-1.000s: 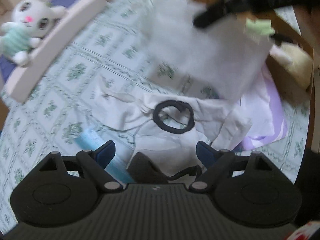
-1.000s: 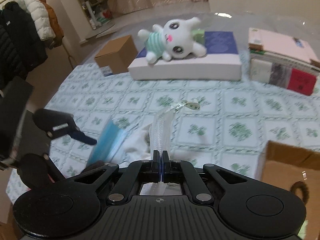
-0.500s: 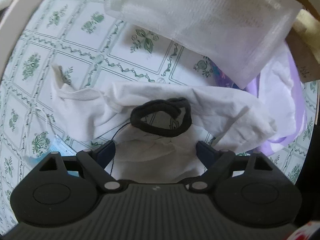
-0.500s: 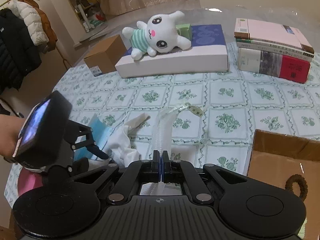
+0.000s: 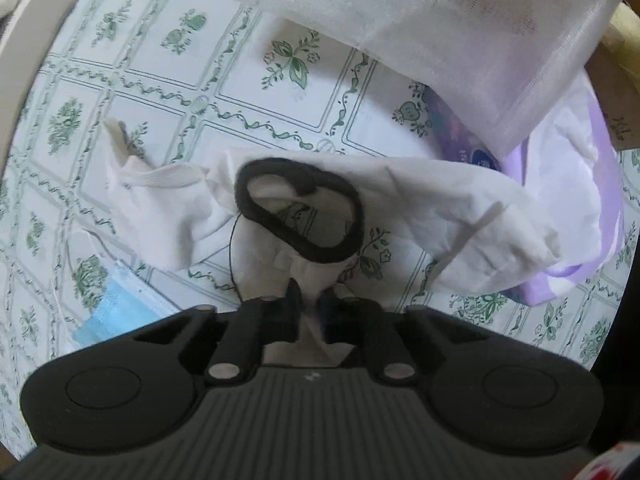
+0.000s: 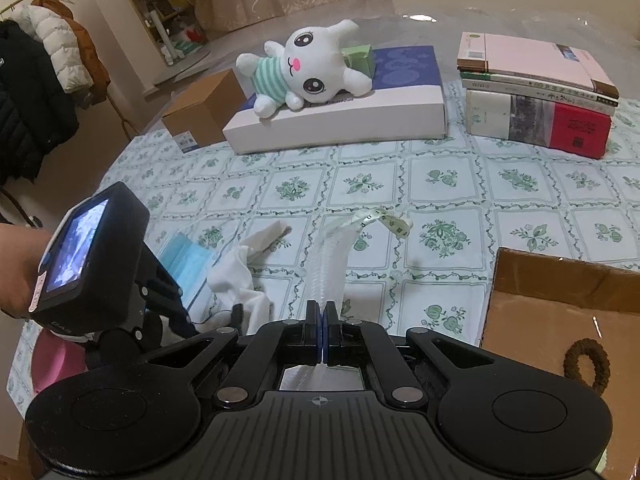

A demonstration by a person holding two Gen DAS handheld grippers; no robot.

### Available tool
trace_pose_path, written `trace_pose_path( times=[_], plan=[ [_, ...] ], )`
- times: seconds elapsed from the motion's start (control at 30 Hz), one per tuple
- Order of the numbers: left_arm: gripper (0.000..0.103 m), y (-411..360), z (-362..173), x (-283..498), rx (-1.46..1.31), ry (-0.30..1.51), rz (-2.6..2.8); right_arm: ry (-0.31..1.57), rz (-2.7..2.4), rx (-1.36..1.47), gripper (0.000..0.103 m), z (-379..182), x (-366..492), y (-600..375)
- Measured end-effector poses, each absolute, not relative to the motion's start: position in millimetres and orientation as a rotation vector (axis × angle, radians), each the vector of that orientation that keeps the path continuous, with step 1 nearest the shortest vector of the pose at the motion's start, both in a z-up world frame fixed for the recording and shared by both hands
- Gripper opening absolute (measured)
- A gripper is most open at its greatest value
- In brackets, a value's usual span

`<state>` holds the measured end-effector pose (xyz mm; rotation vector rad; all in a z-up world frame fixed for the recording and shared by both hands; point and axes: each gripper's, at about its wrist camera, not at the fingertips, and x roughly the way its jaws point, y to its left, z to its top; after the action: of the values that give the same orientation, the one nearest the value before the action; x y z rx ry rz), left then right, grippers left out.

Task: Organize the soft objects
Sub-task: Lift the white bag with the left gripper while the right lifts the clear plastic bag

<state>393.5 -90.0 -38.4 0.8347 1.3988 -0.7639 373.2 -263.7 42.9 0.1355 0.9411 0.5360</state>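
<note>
In the left wrist view, our left gripper (image 5: pixel 310 304) has its fingers nearly together, pinching a fold of the white cloth (image 5: pixel 420 216) at 6 o'clock. A black hair tie (image 5: pixel 300 216) lies on the cloth at centre, and a thin dark thread runs from it toward the fingers. A blue mask (image 5: pixel 120 308) lies on the surface (image 5: pixel 256 100) at 8 o'clock, a lilac item (image 5: pixel 576 184) at 3 o'clock, and the mesh bag (image 5: pixel 460 20) hangs across 12 to 2 o'clock. The cloth looks light and limp; we judge a bunched fold is the best hold, though the tie may slide off when it lifts.

In the right wrist view, our right gripper (image 6: pixel 322 332) has its fingers pressed together on the mesh bag's edge, the bag hanging floppy ahead. The cloth lies at 9 o'clock beside the left gripper. The box (image 6: pixel 560 292) sits open at 3 o'clock, holding a brown tie (image 6: pixel 586 364). A plush (image 6: pixel 308 68) lies at 12 o'clock.
</note>
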Motion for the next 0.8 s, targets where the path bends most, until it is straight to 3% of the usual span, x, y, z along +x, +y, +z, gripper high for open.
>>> trace_pose_path(
  times=[0.53, 0.8],
  plan=[
    [0.006, -79.2, 112.7, 366.5, 0.565, 1.087, -0.606, 0.835, 0.523, 0.139, 0.000, 114.6, 315.7, -267.4],
    [0.006, -97.3, 158.6, 328.9, 0.458, 0.995, -0.603, 0.787, 0.497, 0.157, 0.001, 145.2, 273.2, -280.6]
  ],
)
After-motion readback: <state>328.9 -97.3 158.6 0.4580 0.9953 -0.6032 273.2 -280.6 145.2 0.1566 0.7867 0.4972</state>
